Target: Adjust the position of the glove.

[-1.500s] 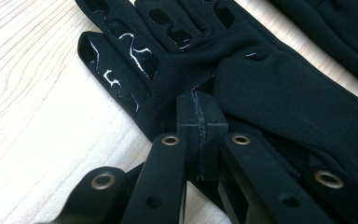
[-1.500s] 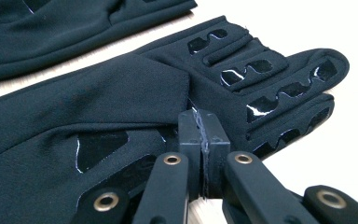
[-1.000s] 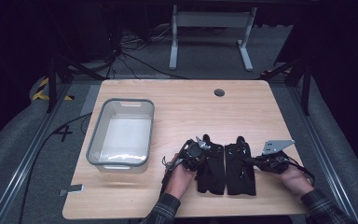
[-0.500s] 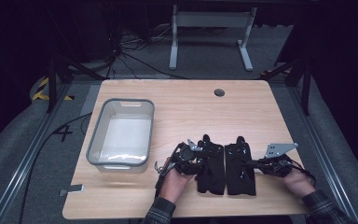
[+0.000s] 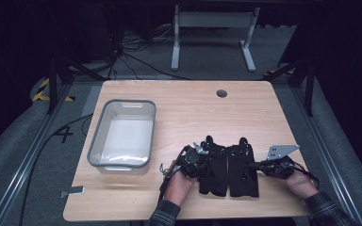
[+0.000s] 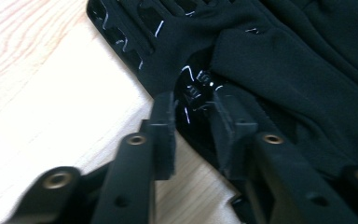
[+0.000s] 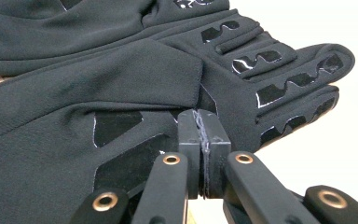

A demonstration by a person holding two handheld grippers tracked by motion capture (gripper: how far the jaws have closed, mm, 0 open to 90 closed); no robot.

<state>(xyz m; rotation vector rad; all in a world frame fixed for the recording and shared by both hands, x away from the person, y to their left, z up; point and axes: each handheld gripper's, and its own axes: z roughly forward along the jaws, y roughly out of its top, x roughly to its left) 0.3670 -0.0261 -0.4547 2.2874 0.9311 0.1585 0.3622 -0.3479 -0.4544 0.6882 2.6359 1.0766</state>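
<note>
Nearest to us in the high view, two forearms come in over the near edge of the wooden table (image 5: pixel 184 108), each hand carrying a gripper. Between them lie two black gloves, side by side and touching, fingers pointing away from us: the left glove (image 5: pixel 214 170) and the right glove (image 5: pixel 242 170).

The left gripper (image 5: pixel 201 157) sits at the left edge of the left glove. From above we cannot read its jaws. The left gripper view settles it: the left gripper (image 6: pixel 193 121) has its jaws parted by a narrow gap, straddling the glove's edge, and they have just been closing. One jaw stands over bare wood, the other rests against the fabric. The left glove (image 6: pixel 279 70) shows glossy grip print there, something the high view leaves as plain black. We see the cloth's edge in the gap, but the pads do not pinch it.

The right gripper (image 5: pixel 254 165) reaches the right edge of the right glove, with its grey three-cornered plate raised at the far side. The right gripper view shows the right gripper (image 7: pixel 203 140) clenched, pads pressed flat together, their tips up against the right glove (image 7: pixel 98 93). Whether any fabric is caught between the pads we cannot tell. This view also brings out the shiny zigzag print along the glove's fingers.

Farther off and to the left, a clear plastic bin (image 5: pixel 102 159) stands on the table, well apart from the gloves. At the far edge, a small round cable hole (image 5: pixel 222 93) shows in the tabletop.
</note>
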